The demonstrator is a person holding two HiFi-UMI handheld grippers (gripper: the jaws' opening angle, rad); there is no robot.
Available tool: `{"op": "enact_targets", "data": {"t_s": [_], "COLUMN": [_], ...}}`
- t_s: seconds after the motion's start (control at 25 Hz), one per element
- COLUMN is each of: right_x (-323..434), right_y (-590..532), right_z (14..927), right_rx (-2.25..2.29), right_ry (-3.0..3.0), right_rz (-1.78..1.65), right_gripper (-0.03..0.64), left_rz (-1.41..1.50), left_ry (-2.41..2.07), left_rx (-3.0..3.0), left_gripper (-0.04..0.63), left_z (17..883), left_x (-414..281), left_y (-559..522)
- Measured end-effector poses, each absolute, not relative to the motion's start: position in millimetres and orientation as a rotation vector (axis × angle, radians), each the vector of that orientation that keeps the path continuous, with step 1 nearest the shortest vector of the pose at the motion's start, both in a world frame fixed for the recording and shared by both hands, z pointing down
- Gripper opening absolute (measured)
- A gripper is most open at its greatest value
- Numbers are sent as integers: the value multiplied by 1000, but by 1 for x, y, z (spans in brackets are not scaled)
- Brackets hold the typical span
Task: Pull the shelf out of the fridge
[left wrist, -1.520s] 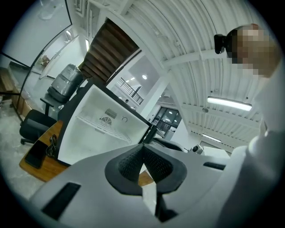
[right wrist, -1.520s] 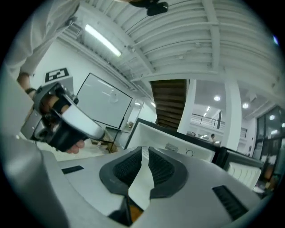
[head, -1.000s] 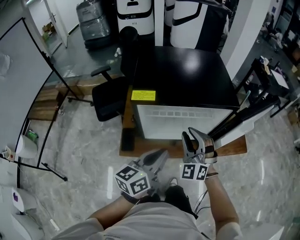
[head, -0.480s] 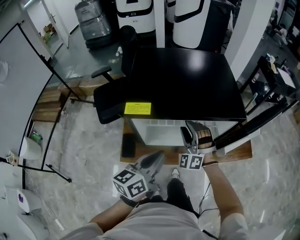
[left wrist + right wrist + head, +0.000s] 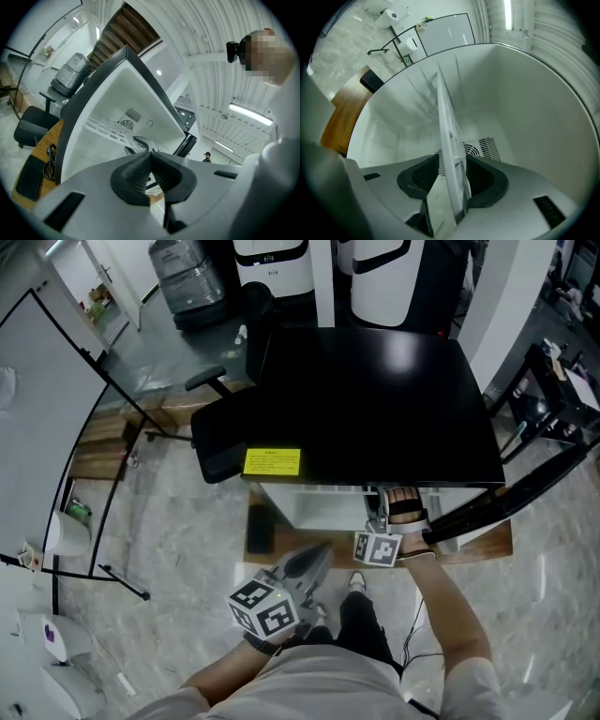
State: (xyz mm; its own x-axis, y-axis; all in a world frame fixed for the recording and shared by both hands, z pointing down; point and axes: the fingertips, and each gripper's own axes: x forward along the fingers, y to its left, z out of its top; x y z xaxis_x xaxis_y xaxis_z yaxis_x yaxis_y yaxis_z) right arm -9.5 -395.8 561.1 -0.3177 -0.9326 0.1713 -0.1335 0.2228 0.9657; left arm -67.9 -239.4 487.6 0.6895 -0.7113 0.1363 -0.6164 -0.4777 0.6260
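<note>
As the shelf (image 5: pixel 449 131) in the fridge (image 5: pixel 375 381) is being straddled, ungripped, by the right gripper (image 5: pixel 379 517), whose jaws have just been opening wide, the left gripper (image 5: pixel 319 555) is being held closed and empty at its seven o'clock.

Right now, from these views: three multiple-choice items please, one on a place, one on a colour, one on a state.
1. Relative to the fridge, the right tool is:
A. behind it
B. reaching inside it
C. resting on its top

2. The sticker on the fridge's top is:
A. yellow
B. red
C. blue

3. The left tool's jaws are:
A. wide apart
B. together, nothing held
C. half open

Key:
1 B: the right gripper view shows white inner walls all round. The shelf stands between jaws that have just been opening, not yet gripped.
2 A: it shows yellow against the black top.
3 B: the pads meet with nothing between.
</note>
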Motion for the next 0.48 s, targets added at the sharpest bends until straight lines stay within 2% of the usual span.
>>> {"op": "enact_targets", "data": {"t_s": [0.2, 0.32, 0.48], "right_x": [-6, -6, -6], "right_y": [-402, -403, -402], "right_z": [560, 552, 552], "right_rx": [1058, 1101, 1106], "right_ry": [-1584, -1581, -1571], "right_rz": [-1226, -1249, -1264], "right_gripper": [160, 64, 58], "left_rz": [-182, -180, -180], "left_ry": [-1005, -1001, -993], "left_rx": [2232, 2228, 2227], "left_gripper": [6, 6, 6], "left_z": [490, 491, 494], "left_x": [-67, -66, -64], "left_y": [-239, -239, -236]}}
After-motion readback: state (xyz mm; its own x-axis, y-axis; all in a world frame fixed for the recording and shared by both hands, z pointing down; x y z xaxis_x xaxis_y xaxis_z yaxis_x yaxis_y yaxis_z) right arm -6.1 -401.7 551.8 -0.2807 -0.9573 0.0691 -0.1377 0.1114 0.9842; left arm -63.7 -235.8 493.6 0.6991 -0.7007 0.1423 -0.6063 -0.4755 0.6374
